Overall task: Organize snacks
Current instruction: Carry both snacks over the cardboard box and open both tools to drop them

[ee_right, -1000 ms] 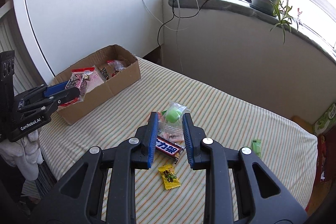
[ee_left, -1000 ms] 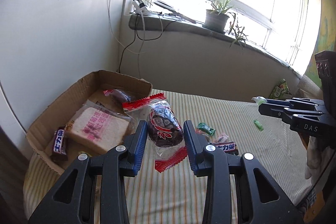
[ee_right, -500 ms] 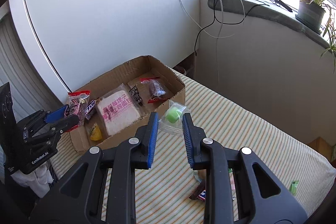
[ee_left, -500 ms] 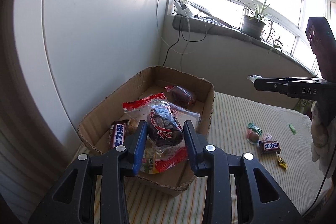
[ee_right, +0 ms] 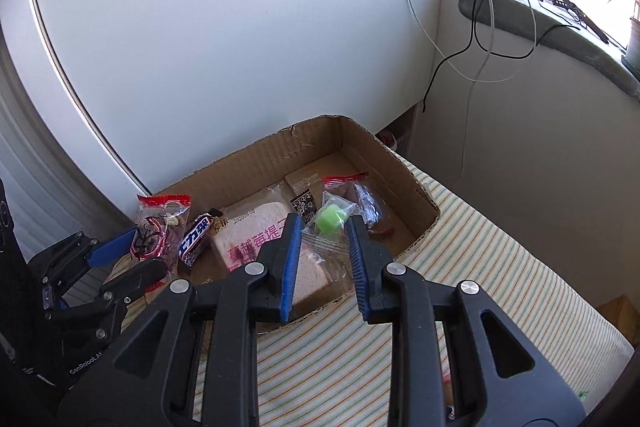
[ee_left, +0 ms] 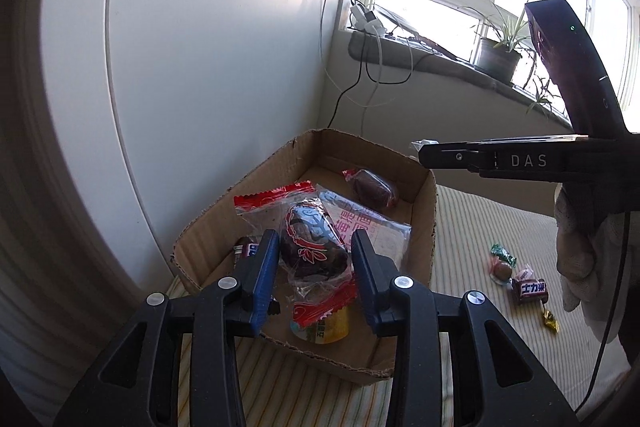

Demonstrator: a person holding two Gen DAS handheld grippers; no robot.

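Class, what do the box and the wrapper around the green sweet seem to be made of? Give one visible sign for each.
Box: brown corrugated cardboard, matte; torn, ragged rim.
Wrapper: clear thin plastic film, probably; glossy and creased, with the green sweet showing through.
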